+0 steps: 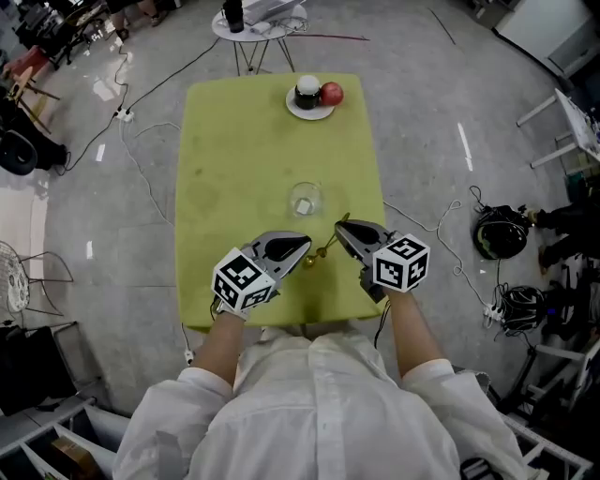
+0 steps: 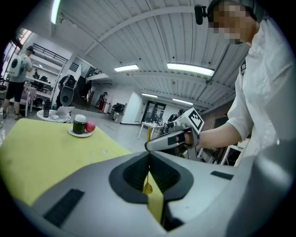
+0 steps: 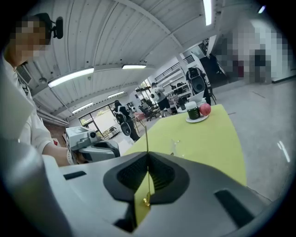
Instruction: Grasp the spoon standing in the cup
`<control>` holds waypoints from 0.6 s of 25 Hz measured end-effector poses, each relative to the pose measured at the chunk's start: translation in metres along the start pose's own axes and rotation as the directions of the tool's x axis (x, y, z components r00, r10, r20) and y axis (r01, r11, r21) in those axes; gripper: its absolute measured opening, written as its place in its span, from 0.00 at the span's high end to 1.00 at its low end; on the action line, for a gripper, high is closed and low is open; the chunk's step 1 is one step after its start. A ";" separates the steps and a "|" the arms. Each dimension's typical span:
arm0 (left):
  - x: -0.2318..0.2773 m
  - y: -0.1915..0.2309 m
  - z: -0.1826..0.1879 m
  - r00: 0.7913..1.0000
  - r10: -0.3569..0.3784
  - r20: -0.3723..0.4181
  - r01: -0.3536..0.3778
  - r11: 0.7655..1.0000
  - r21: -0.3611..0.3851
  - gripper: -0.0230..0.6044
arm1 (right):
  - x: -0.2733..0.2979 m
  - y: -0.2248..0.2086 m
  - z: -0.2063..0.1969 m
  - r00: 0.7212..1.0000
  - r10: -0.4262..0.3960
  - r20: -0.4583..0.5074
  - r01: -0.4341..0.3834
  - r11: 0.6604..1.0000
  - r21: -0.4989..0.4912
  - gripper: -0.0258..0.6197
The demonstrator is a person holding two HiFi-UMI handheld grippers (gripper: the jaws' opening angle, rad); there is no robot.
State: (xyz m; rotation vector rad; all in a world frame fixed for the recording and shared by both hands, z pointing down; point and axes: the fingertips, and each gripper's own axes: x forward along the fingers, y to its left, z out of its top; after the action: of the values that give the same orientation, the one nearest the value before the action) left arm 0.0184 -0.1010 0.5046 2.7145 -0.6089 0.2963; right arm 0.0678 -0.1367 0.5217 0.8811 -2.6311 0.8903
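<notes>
A thin gold spoon (image 1: 325,247) hangs in the air between my two grippers, above the front of the yellow-green table (image 1: 225,159). My right gripper (image 1: 339,228) is shut on its handle (image 3: 146,139), which runs up out of the closed jaws. My left gripper (image 1: 306,244) is shut too, and the spoon's bowl (image 2: 147,187) shows in the slit between its jaws. The clear glass cup (image 1: 305,199) stands empty a little beyond both tips. It appears faintly in the right gripper view (image 3: 175,147).
A white plate (image 1: 311,114) with a dark jar (image 1: 307,91) and a red apple (image 1: 332,93) sits at the table's far edge. A round white side table (image 1: 258,26) stands behind it. Cables trail over the floor on both sides.
</notes>
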 end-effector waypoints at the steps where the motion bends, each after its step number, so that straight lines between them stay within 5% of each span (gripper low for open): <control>1: 0.000 0.000 0.000 1.000 -0.002 -0.002 0.002 1.000 0.000 0.96 | 0.001 0.001 -0.005 1.000 0.003 -0.005 -0.003 1.000 0.014 0.95; 15: 0.004 -0.004 -0.001 1.000 -0.025 -0.012 0.025 1.000 0.001 0.96 | 0.004 -0.001 -0.062 0.999 -0.016 -0.052 0.024 0.988 0.152 0.95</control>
State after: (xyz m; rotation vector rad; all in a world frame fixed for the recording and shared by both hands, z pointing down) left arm 0.0237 -0.0982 0.5058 2.7167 -0.5717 0.3068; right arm 0.0665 -0.1011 0.5725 0.9066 -2.5337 1.1063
